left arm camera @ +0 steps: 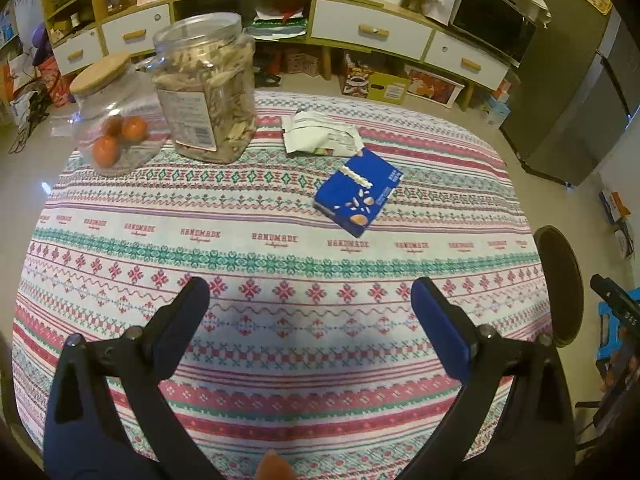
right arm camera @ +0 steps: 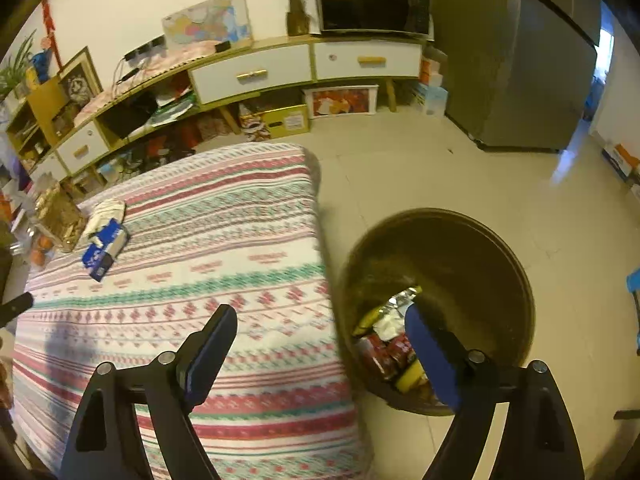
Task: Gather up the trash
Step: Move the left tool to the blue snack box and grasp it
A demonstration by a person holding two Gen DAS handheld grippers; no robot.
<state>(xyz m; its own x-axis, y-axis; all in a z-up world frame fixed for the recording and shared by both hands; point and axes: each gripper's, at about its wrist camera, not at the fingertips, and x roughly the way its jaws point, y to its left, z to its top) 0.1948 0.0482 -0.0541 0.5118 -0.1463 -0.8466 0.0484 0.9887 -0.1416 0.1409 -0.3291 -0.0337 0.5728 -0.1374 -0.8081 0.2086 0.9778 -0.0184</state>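
A blue snack box (left arm camera: 357, 191) lies flat on the patterned tablecloth (left arm camera: 280, 264), with a white crumpled wrapper (left arm camera: 320, 136) just behind it. My left gripper (left arm camera: 310, 294) hangs open over the near part of the cloth, well short of the box, with nothing between its fingers. In the right wrist view the same blue box (right arm camera: 105, 250) and white wrapper (right arm camera: 105, 211) lie far to the left. My right gripper (right arm camera: 320, 318) stands open and empty over the table's edge, its right finger above a brown bin (right arm camera: 460, 248) that holds red and yellow wrappers (right arm camera: 394, 350).
A tall clear jar of snacks (left arm camera: 206, 88) and a wooden-lidded jar with orange fruit (left arm camera: 114, 120) stand at the table's far left. The brown bin (left arm camera: 560, 280) sits on the floor right of the table. A sideboard (left arm camera: 360, 32) and fridge (left arm camera: 580, 100) lie beyond.
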